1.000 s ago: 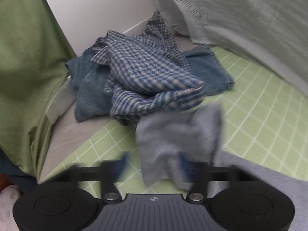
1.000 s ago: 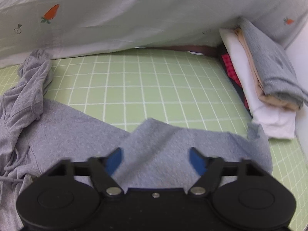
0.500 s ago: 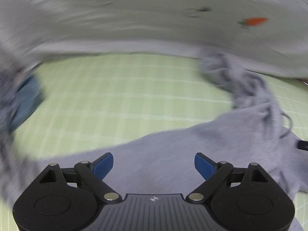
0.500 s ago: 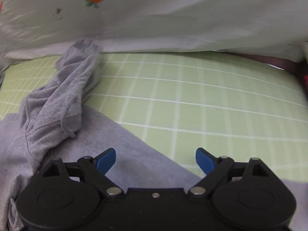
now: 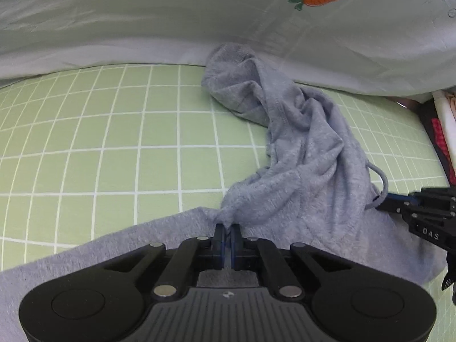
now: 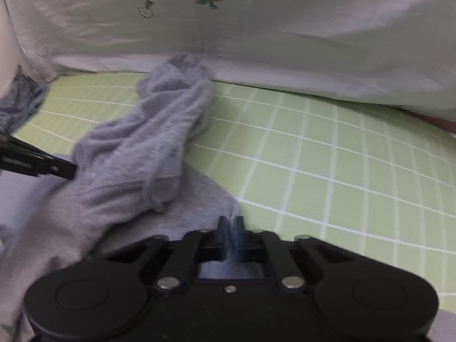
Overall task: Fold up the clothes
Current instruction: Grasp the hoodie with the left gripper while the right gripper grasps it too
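In my left wrist view, my left tool (image 5: pixel 227 232) sits at the lower middle of the frame with its fingers pinched together on a bunched edge of the grey garment (image 5: pixel 307 154). The garment runs crumpled from there up to the upper middle, where its far end lies against the white sheet (image 5: pixel 142 28) with the carrot print. It lies on the green grid mat (image 5: pixel 99 142), and a drawstring (image 5: pixel 380 179) loops out at the right, close to my right tool (image 5: pixel 399 199), which enters from the right edge. In my right wrist view, my right tool (image 6: pixel 230 225) at the lower middle is also clamped on a grey edge of the garment (image 6: pixel 148 148), which heaps toward the upper left; my left tool (image 6: pixel 65 169) shows at the left edge, touching the cloth. I judge I am gripping two points of one edge to spread the garment flat. Next I should pull the two tools apart and lift, so the twisted part shakes out, then lay it smooth on the mat (image 6: pixel 327 156).
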Motion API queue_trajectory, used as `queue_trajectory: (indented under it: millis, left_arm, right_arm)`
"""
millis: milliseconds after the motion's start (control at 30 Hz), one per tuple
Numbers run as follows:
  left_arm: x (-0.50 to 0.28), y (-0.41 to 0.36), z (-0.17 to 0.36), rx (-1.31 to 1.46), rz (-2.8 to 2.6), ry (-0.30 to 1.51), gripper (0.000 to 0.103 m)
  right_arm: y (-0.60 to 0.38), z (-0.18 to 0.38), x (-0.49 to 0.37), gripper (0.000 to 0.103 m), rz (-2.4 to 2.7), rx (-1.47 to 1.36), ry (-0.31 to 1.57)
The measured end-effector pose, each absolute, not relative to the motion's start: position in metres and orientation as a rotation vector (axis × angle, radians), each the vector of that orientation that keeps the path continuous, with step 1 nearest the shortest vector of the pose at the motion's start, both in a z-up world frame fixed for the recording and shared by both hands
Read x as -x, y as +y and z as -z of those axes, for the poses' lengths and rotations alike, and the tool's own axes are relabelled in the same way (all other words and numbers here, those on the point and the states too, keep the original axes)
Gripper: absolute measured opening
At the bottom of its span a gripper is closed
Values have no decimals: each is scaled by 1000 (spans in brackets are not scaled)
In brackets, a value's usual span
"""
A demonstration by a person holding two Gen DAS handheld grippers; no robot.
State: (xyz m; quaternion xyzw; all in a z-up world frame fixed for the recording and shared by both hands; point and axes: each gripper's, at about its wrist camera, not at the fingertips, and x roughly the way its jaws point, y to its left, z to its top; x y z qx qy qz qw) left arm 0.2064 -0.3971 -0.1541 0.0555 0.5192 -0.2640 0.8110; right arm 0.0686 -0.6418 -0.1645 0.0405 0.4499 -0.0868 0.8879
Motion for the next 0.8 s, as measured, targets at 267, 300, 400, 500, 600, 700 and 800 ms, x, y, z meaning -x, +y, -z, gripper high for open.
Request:
queue_trajectory:
  millis: [267, 300, 400, 500, 600, 700, 800]
  left_arm:
    - [-210, -312, 114, -24, 129, 996, 3]
    - [-210, -303, 122, 8, 100, 1027, 3]
    - [-209, -296, 143, 17, 9, 1115, 3]
    - [-203, -308, 135, -33, 39, 1071, 36]
    - [-204, -322, 124, 14, 136, 1021, 56]
    - [-214, -344, 119, -1, 195, 1000, 62]
    - [-229, -358, 117, 47, 243, 987, 71]
  right_arm:
    - [-653, 150, -36, 3, 322, -88, 918]
    - [-655, 148, -32, 3, 339, -88, 916]
    - [-649, 155, -29, 5, 350, -95, 959]
    - [-637, 147, -36, 24, 368, -48, 932]
    - [-638, 133, -57, 52, 316, -145, 849]
    - [-635, 124, -89, 52, 244, -237, 794]
    - [-626, 115, -124, 55, 165, -318, 738]
